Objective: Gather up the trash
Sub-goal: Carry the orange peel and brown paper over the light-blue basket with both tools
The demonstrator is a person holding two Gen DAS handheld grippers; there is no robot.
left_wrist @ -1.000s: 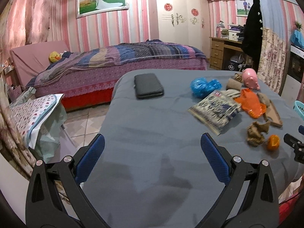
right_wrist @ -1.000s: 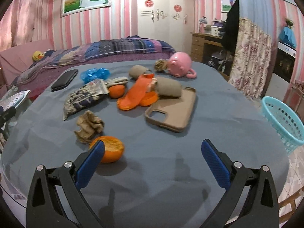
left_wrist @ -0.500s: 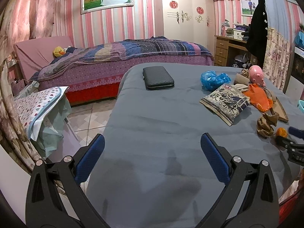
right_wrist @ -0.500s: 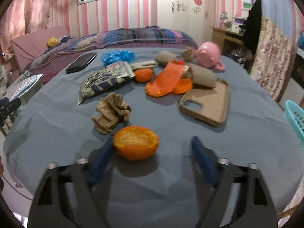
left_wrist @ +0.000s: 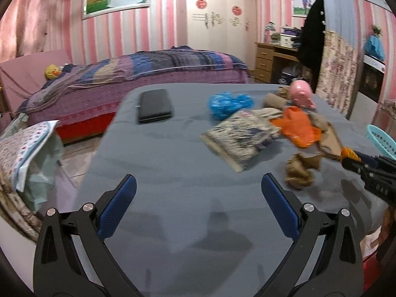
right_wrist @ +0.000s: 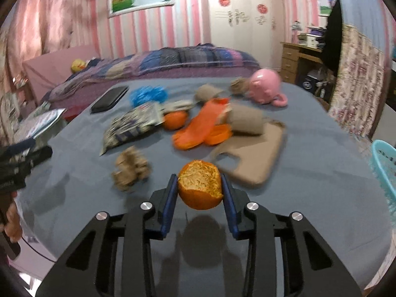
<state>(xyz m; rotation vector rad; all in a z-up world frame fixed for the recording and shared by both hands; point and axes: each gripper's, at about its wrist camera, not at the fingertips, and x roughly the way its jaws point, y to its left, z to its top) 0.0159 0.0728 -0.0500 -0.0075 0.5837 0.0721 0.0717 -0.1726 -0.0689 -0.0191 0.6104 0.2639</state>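
Observation:
My right gripper [right_wrist: 199, 182] has its jaws closing on a hollow orange peel half [right_wrist: 200, 190], pads pressing both sides, and holds it just above the grey table [right_wrist: 309, 198]. The left wrist view shows that gripper [left_wrist: 366, 168] at the right edge with the peel [left_wrist: 349, 153] at its tip. My left gripper [left_wrist: 198, 180] is open and empty over bare cloth. Crumpled brown paper [right_wrist: 131, 170] lies left of the peel. Further back are a printed snack packet [right_wrist: 133, 128], an orange wrapper [right_wrist: 198, 128] and a blue plastic bag [left_wrist: 229, 102].
A teal basket [right_wrist: 386, 173] stands off the table's right edge. A tan phone case [right_wrist: 255, 158], a pink piggy bank [right_wrist: 266, 86], a whole orange [right_wrist: 174, 120] and a black wallet [left_wrist: 154, 105] also lie on the table. A bed is behind.
My right gripper went from wide open to shut on the orange peel and raised it off the cloth. The left gripper shifted and now faces the pile more squarely, still open.

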